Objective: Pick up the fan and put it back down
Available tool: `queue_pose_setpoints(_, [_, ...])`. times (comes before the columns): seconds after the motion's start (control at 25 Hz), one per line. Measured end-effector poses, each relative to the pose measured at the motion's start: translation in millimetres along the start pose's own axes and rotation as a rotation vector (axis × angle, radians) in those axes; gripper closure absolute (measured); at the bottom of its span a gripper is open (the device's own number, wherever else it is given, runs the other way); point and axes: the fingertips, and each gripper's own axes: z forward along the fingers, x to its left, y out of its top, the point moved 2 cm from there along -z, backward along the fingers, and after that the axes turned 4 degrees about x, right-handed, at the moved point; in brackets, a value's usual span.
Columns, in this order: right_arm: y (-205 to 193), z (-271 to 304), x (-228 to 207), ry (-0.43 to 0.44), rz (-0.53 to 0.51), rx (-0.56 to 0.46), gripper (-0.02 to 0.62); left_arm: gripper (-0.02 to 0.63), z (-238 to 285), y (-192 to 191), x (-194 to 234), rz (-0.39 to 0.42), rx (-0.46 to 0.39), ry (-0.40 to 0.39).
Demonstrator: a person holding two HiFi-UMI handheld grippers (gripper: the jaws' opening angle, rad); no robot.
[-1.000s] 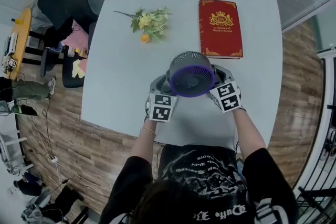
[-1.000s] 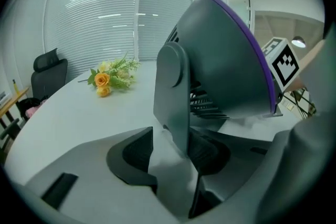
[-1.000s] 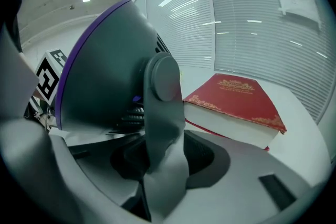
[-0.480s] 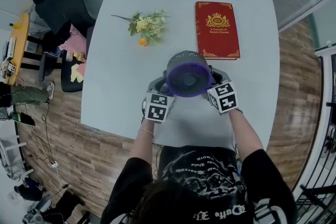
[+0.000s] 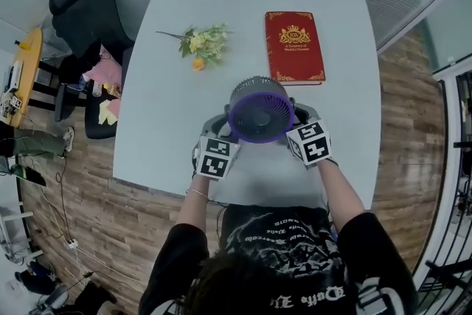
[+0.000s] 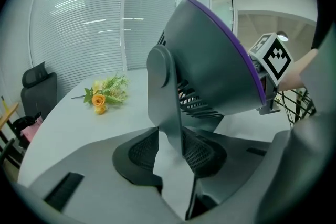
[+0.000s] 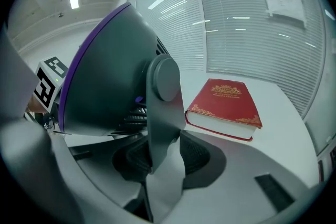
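Note:
A grey fan (image 5: 259,111) with a purple front ring hangs just above the white table (image 5: 169,129), near its front edge. My left gripper (image 5: 223,126) is shut on the fan's left support arm (image 6: 165,97), whose flat upright stands pinched between the pads. My right gripper (image 5: 298,120) is shut on the right support arm (image 7: 163,107) in the same way. Both pairs of jaws have just been closing onto these arms. In the left gripper view the fan's head (image 6: 210,71) tilts to the right of my left gripper (image 6: 170,152). In the right gripper view the head (image 7: 105,81) leans left of my right gripper (image 7: 163,157).
A red book (image 5: 293,46) lies at the back right of the table, and a small bunch of flowers (image 5: 200,44) at the back left. A black chair (image 5: 88,11) stands off the left edge. A glass wall with blinds runs behind the table.
Both grippers have closed on the fan's side arms and risen with it, so the fan has come up off the table.

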Motion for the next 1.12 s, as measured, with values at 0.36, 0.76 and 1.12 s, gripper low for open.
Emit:
queue_pose_setpoints(0.36, [2, -71, 32, -0.05, 0.064, -0.066, 0.474, 0.474, -62, 10, -28, 0.054, -0.057, -0.022])
queue_pose_setpoints(0.76, [-20, -125, 80, -0.054, 0.038, -0.093, 0.476, 0.477, -121, -22, -61, 0.001, -0.088, -0.02])
queue_pose_setpoints(1.12, [-58, -147, 121, -0.073, 0.052, -0.095, 0.475, 0.48, -155, -60, -82, 0.029, -0.085, -0.022])
